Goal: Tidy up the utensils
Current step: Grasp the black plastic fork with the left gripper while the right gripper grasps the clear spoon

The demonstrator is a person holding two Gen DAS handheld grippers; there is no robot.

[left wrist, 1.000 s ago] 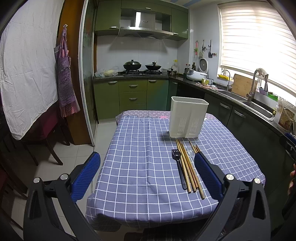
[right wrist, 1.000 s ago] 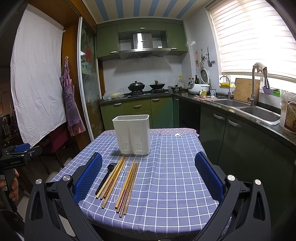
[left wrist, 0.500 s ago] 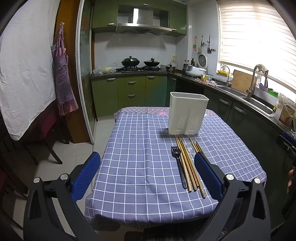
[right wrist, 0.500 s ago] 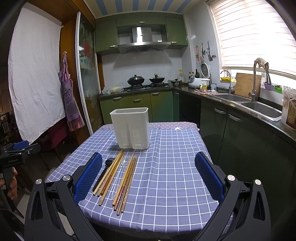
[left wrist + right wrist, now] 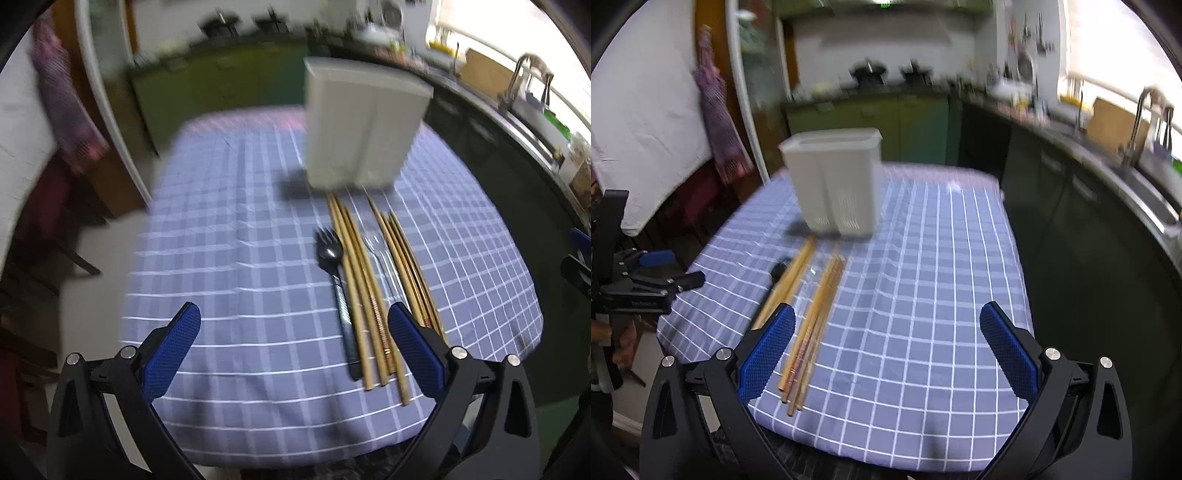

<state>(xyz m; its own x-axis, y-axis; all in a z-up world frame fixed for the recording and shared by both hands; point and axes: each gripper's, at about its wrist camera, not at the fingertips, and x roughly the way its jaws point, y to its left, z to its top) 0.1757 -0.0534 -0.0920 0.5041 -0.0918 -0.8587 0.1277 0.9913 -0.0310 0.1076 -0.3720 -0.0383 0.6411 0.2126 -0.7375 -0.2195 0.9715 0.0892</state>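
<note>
Big picture first: the table (image 5: pixel 236 258), checked blue cloth, fills both views, and everything that matters lies on its far right half as the left camera sees it. Standing upright at the back is the white caddy (image 5: pixel 364 125), two compartments by the look of its front, nothing poking out of the top that I can make out. Both views are blurred.

Just in front of the caddy, the utensils lie in a row, lengthways, tips toward it. Two bundles of chopsticks (image 5: pixel 364 295), pale wood, with a gap between them; something thin and clear or silvery sits in that gap, too blurred to name. On the left edge of the row, touching the near bundle, a black fork (image 5: pixel 334 273).

Now the tools. The left gripper (image 5: pixel 293 349) is spread wide and empty, low over the near edge, its right pad just beside the chopstick ends. The right gripper (image 5: pixel 886 349) is wide apart too, nothing in it, with the second bundle running past its left pad.

So, my read: this is the approach, the very first pick, nothing sorted yet. The next move calls for dropping one gripper over the near ends of a bundle or the fork handle, fingers astride, and pinching close to the cloth. Thin sticks lying flat may roll or split apart, so a clean centred squeeze matters.
</note>
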